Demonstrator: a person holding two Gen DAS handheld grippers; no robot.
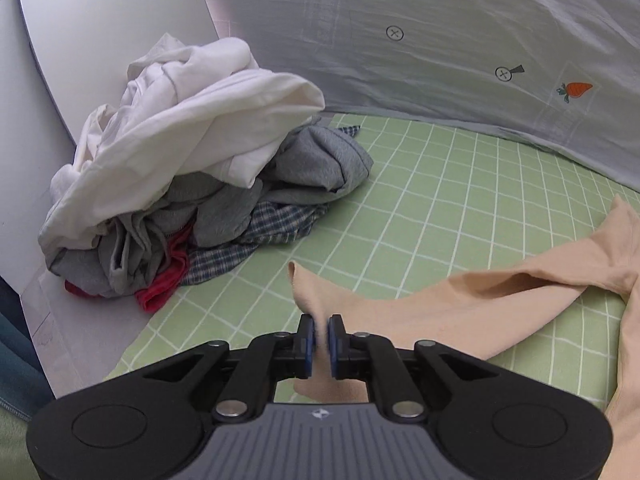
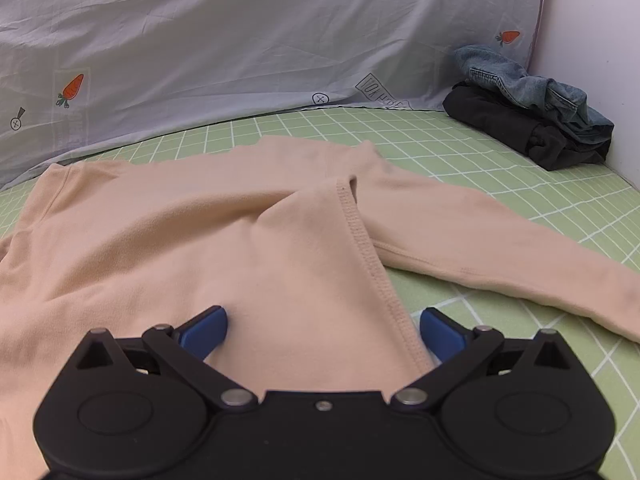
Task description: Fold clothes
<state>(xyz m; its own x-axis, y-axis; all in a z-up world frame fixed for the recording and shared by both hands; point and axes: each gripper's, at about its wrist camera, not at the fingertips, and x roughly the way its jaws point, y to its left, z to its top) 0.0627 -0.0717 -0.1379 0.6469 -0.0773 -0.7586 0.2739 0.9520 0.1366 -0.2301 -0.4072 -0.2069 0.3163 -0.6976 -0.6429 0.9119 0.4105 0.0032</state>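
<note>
Peach-coloured fabric fills most of both views: a long-sleeved top (image 2: 168, 232) lies spread on a bed (image 2: 500, 148) covered in a green checked sheet, neither flat nor neatly folded. In the left wrist view the left tool (image 1: 319, 334) has its blue pads pressed together on the cuff end of one sleeve (image 1: 460, 292), with a tongue of cloth standing up past the fingertips toward 12 o'clock. That sleeve's long axis runs from the pinch out toward 3 o'clock, where it joins the body of the top, so the grip looks meant for carrying the sleeve end across the garment. In the right wrist view the right tool (image 2: 322, 330) is spread wide, its jaws either side of a stitched hem edge that climbs from the tool toward 12 o'clock; it pinches nothing, though cloth lies between the pads as if ready for a grip. The other sleeve (image 2: 500, 240) stretches from the middle of the top out toward 4 o'clock, lying flat on the sheet. Whether this top is being opened out or having its sleeves drawn in, I cannot tell from how it lies. A loose heap of clothes (image 1: 180, 168), white over grey, plaid and red, sits at 10 o'clock in the left view, seemingly unsorted. At 2 o'clock in the right view a small stack, denim (image 2: 536, 92) over a black garment (image 2: 500, 124), rests against the wall. A grey carrot-print quilt (image 2: 240, 48) banks along the far side.
</note>
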